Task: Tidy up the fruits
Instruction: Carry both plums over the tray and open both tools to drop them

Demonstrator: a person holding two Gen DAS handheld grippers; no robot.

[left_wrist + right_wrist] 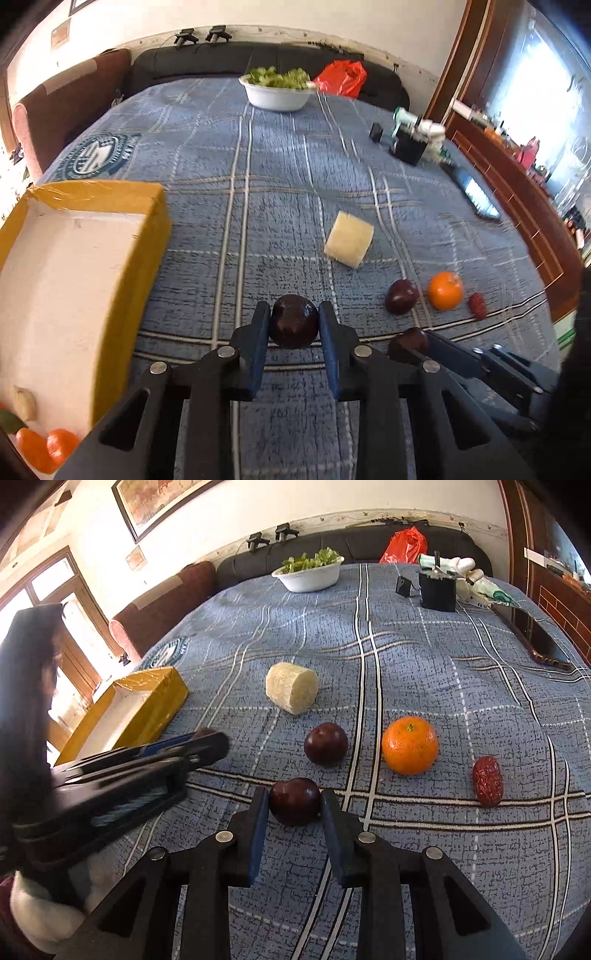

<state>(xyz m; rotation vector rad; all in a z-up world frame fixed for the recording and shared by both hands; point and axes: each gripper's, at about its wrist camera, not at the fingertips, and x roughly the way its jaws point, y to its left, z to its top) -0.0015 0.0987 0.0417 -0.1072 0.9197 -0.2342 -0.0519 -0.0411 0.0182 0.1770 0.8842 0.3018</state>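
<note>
- Both your grippers are at the pick-up step, each closed on a dark plum on the blue checked cloth (424, 672)
- Your left gripper (294, 325) has its blue pads pressed on either side of one plum (294, 325); the plum looks to be resting on the cloth, not yet lifted
- Your right gripper (294, 805) pinches a second plum (294, 800) the same way, near the orange (410, 744) and on its near left side
- A third plum (325, 743) lies free just left of the orange, and a red date (488, 781) lies to the orange's right
- The pale cut block (291, 687) sits beyond the orange, to its left; it looks like no fruit to sort, though you can't be sure from here
- The yellow box (122, 280) stands well left of the orange, with two oranges (48, 452) already in its near corner, so judge that as the destination
- Next move: lift the left plum straight up clear of the cloth, carry it left over the box wall and lower before opening
- Keep your two grippers apart as you go; they sit close side by side, and round plums can slip from flat pads
</note>
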